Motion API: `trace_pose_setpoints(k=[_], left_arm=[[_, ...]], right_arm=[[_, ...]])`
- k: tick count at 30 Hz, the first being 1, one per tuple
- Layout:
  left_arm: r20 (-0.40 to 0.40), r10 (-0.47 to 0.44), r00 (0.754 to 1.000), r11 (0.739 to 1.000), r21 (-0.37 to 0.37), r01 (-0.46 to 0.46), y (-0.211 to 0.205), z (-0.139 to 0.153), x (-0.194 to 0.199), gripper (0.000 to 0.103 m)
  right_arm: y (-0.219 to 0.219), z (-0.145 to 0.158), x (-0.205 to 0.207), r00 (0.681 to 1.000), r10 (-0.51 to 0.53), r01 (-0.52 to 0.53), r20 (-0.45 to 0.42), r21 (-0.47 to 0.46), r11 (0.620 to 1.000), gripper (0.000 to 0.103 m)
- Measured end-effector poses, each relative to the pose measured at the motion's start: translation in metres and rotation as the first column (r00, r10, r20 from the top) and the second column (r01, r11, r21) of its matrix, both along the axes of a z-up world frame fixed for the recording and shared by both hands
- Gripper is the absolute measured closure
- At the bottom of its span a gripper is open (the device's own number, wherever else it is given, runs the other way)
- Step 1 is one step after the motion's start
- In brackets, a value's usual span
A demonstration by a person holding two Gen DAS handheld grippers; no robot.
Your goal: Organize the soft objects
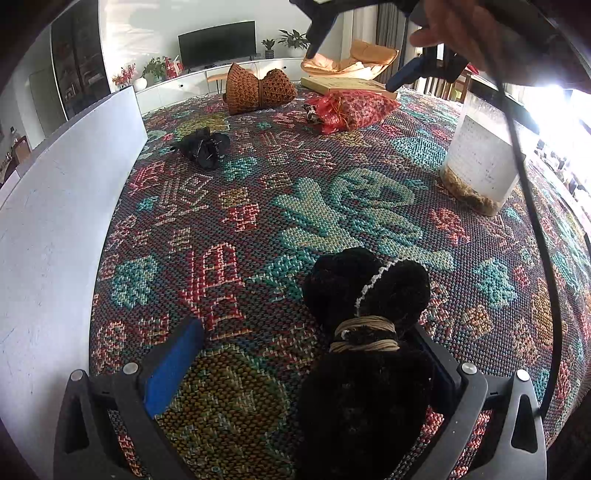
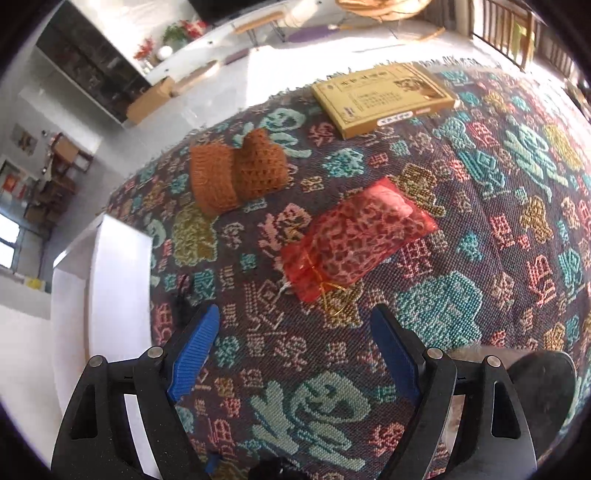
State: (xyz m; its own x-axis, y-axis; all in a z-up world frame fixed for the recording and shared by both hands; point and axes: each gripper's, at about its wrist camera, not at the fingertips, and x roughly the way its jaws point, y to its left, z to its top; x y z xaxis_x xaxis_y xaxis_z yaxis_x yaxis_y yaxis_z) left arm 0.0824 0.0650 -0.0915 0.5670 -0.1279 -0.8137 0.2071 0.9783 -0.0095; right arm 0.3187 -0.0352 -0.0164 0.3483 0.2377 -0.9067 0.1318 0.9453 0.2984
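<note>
A: What's closest to the lens?

B: In the left wrist view, a black bundle (image 1: 364, 354) lies low in the frame, tied at the waist with tan cord (image 1: 364, 334). It rests on the cloth against the right finger of the left gripper (image 1: 306, 347). The jaws are spread wide; the left pad (image 1: 173, 363) stands well clear of the bundle, so nothing is clamped.

A: And the biggest thing in view?

B: The woven cloth (image 1: 258, 206) that covers the tabletop, patterned in teal, red and gold. Next comes a white board (image 1: 55, 221) that stands along its left edge.

A: Then?

B: A clear tub (image 1: 484, 162) at the right, with brownish matter at its bottom. At the far edge lie a flat yellow box (image 2: 384, 98) and a brown knitted bundle (image 2: 236, 173), tied round the middle. The red mesh pouch (image 2: 354, 240) lies between those two, nearer the camera. A small black bundle (image 1: 205, 147) sits near the board.

A: The other gripper?

B: The right gripper (image 2: 295, 328) hovers above the cloth, its jaws apart and holding nothing. The pouch lies just ahead of its fingertips, not touching them. The left wrist view shows it high up near a hand (image 1: 454, 33).
</note>
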Motion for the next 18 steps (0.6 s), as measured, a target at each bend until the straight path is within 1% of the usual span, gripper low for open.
trace_pose_setpoints(k=[3,6,7,8,9,10,12,14,18], left_arm=[[0.000,0.000,1.000,1.000,0.000,0.000,0.000,0.000,-0.001,0.000],[0.000,0.000,1.000,1.000,0.000,0.000,0.000,0.000,0.000,0.000],[0.000,0.000,1.000,1.000,0.000,0.000,0.000,0.000,0.000,0.000],[0.000,0.000,1.000,1.000,0.000,0.000,0.000,0.000,0.000,0.000],[0.000,0.000,1.000,1.000,0.000,0.000,0.000,0.000,0.000,0.000],[0.000,0.000,1.000,1.000,0.000,0.000,0.000,0.000,0.000,0.000],[0.000,0.000,1.000,1.000,0.000,0.000,0.000,0.000,0.000,0.000],[0.000,0.001,1.000,1.000,0.000,-0.001,0.000,0.000,-0.001,0.000],[0.000,0.001,1.000,1.000,0.000,-0.001,0.001,0.000,0.000,0.000]], right_arm=[[-0.008,-0.021,0.019,0.998,-0.051,0.051,-0.020,-0.011,0.999,0.017],[-0.014,-0.038,0.031,0.997,-0.072,0.072,-0.016,0.041,0.997,0.018],[-0.016,-0.041,0.033,0.997,-0.075,0.075,-0.007,0.047,0.996,0.020],[-0.018,-0.041,0.032,0.997,-0.079,0.078,0.015,0.046,0.996,0.028],[-0.019,-0.039,0.030,0.997,-0.069,0.067,0.031,0.040,0.997,0.072],[-0.019,-0.037,0.027,0.997,-0.062,0.060,0.047,0.042,0.997,0.092],[-0.019,-0.022,0.016,0.994,-0.044,0.040,0.102,0.043,0.998,0.092],[-0.017,0.003,-0.002,0.982,-0.006,0.001,0.187,0.028,1.000,0.092],[-0.019,0.064,-0.050,0.936,0.053,-0.071,0.349,0.037,0.997,0.092]])
